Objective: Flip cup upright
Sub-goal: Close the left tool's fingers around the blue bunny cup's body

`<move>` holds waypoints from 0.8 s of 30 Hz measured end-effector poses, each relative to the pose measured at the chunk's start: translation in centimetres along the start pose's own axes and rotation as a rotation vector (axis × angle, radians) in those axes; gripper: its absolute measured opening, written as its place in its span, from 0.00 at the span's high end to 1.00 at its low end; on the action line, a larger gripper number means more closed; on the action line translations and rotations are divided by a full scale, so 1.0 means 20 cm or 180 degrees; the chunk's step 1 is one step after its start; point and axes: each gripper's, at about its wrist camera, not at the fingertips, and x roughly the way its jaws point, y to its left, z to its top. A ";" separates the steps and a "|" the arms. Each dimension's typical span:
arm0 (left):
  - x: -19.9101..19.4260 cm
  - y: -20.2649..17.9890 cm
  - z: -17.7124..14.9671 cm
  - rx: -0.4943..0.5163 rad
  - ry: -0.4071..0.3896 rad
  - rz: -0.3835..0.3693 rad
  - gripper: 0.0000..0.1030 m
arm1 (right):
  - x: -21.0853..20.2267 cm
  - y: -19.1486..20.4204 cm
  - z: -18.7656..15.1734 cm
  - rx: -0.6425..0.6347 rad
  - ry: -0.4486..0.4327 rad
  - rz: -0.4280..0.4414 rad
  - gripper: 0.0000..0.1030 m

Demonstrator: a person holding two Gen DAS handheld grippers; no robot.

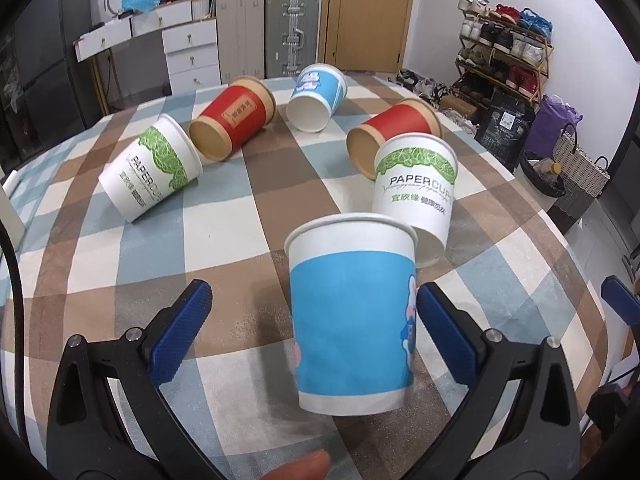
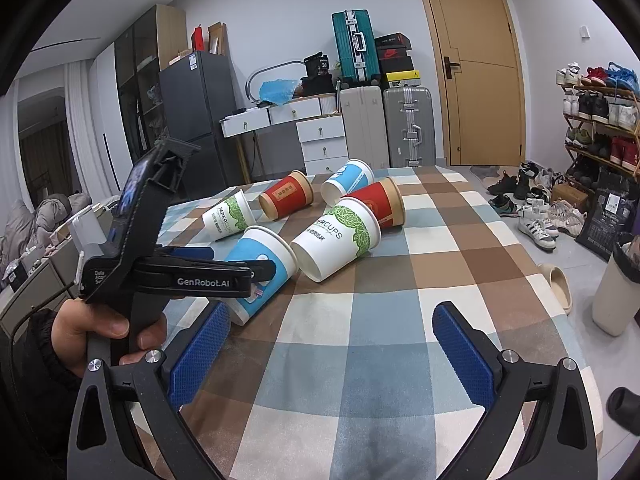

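Nearest the left wrist camera, a blue-and-white paper cup (image 1: 352,320) sits between the spread jaws of the left gripper (image 1: 312,312). The left pad (image 1: 182,330) stands well clear of it; the right pad (image 1: 448,338) is just beside its wall, and I cannot tell whether it touches. From the right wrist view this cup (image 2: 260,268) leans on its side, mouth angled up and away, so it is not yet upright.

To do this well, I judge the left gripper should centre on the cup's middle, close gently so the paper does not crush, then rotate until the base meets the checked bench (image 1: 256,184) flat.

Further right, a green-leaf PAPERCUPS cup (image 1: 416,188) lies close behind, so the swing should stay clear of it.

On the far right, the right gripper (image 2: 326,350) hangs released over bare cloth, holding nothing.
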 end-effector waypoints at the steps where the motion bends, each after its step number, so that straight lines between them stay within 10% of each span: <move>1: 0.01 0.00 0.00 -0.0026 0.0022 0.0001 0.01 | 0.00 0.00 0.00 -0.0001 0.0002 -0.0002 0.00; 24: 0.02 0.06 -0.01 -0.0305 0.0145 0.0113 0.17 | 0.00 0.00 -0.01 -0.0003 0.0013 0.0007 0.00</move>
